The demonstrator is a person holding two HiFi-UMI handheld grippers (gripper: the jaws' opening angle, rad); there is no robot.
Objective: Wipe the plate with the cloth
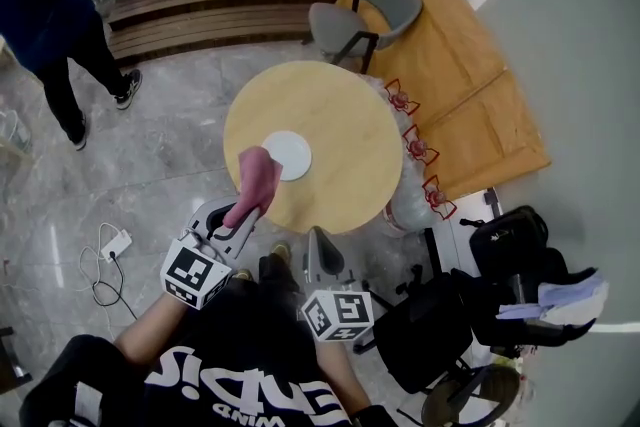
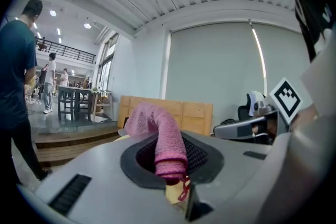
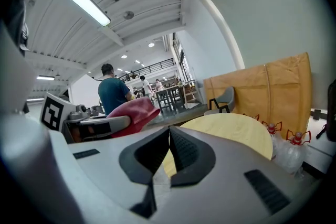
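Pink fuzzy cloth (image 2: 160,136) is pinched by one end in the left hand-held gripper (image 2: 173,181). Its jaws are clamped on it, and the rest flops up and over toward 11 o'clock in that gripper's view. So yeah, soft, light, zero stiffness. My guess is it folds wherever you push it, and it'll wipe better pressed flat than dragged by the tip.

Right hand-held gripper (image 3: 169,147) has its jaws closed together on nothing, hanging near the 6 o'clock edge of the round pale wooden desk (image 1: 350,130).

Small white round plate (image 1: 290,155) sits near the middle of the desk, a touch toward 9 o'clock. From the head view the cloth's free end overlaps its 8 o'clock rim, but whether it's touching, can't tell. The plate looks hard, smooth and probably breakable, and light enough to skate on the wood. I'd steady its 3 o'clock rim with the free gripper.
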